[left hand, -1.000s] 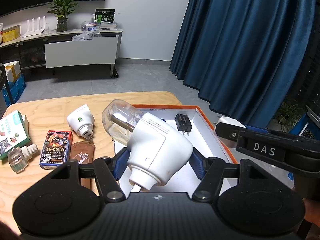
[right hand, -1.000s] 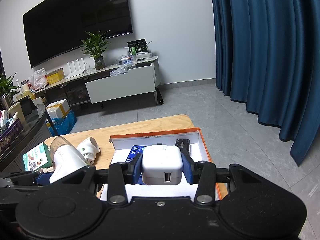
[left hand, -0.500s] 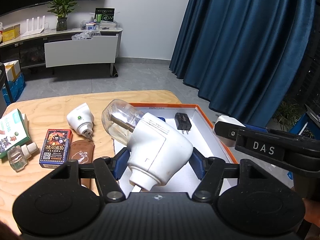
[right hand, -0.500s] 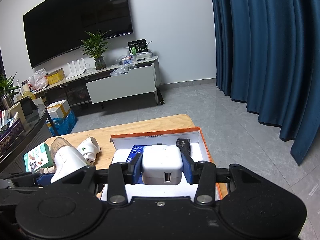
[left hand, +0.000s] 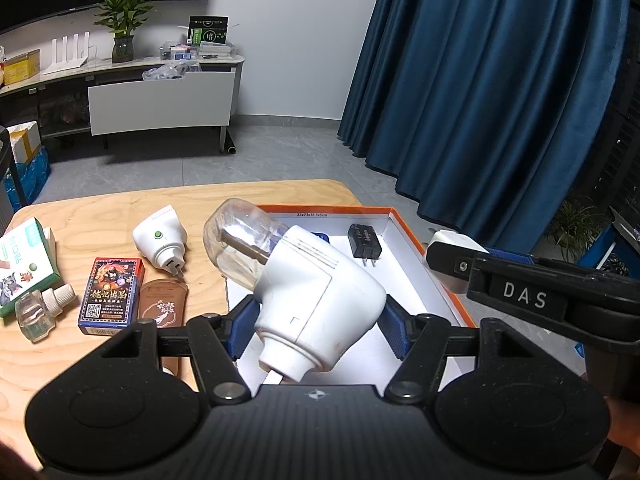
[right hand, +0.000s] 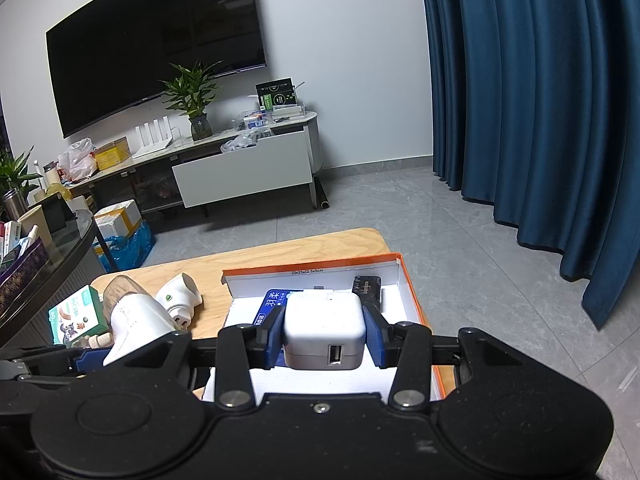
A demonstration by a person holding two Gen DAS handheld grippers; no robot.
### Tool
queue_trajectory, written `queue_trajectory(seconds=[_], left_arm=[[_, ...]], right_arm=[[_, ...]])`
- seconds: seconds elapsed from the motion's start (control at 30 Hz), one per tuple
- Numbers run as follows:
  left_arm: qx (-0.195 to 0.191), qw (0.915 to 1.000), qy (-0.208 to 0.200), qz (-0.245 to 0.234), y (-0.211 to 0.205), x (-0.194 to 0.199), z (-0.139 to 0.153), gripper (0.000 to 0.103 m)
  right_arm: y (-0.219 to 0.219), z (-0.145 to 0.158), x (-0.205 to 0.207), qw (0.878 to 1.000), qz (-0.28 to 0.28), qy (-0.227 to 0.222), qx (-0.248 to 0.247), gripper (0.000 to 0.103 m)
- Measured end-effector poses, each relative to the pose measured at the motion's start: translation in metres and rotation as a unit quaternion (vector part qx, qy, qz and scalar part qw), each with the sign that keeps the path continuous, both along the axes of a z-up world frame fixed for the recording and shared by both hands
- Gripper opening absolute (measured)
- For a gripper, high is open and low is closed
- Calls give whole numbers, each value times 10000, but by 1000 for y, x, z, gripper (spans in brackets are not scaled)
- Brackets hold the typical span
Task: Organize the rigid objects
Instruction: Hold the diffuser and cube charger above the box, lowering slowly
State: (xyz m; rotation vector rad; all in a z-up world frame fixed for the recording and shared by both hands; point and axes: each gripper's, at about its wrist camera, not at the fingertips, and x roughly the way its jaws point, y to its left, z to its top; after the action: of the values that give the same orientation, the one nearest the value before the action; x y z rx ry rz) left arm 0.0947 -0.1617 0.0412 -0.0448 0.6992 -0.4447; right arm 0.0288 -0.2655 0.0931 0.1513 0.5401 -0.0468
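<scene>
Moved: nothing, we held both hands still.
Left gripper [left hand: 316,322]: clamped on white vaporizer [left hand: 316,300].
Right gripper [right hand: 325,334]: clamped on white charger [right hand: 324,330] over orange box [right hand: 408,280].

bare box floor [left hand: 404,280] beyond black adapter [left hand: 363,240]

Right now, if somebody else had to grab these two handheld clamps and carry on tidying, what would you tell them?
Left gripper: shut on the white plug-in vaporizer with its clear bottle, held above the orange-edged box.
Right gripper: shut on the white USB charger, also over the box.
Done: black adapter and a blue pack already lie in the box.
Left: set both held items down, then collect from the table the small white plug, card deck, brown pouch, small clear bottle and green carton.
</scene>
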Motion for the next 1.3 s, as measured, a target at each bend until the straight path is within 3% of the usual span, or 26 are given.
queue_trajectory(seconds=[1.3], left_arm=[[43,10000,42,-24,0,1,-3,66]], right_arm=[[1,-7,-1,10000,-35,84,3,52]])
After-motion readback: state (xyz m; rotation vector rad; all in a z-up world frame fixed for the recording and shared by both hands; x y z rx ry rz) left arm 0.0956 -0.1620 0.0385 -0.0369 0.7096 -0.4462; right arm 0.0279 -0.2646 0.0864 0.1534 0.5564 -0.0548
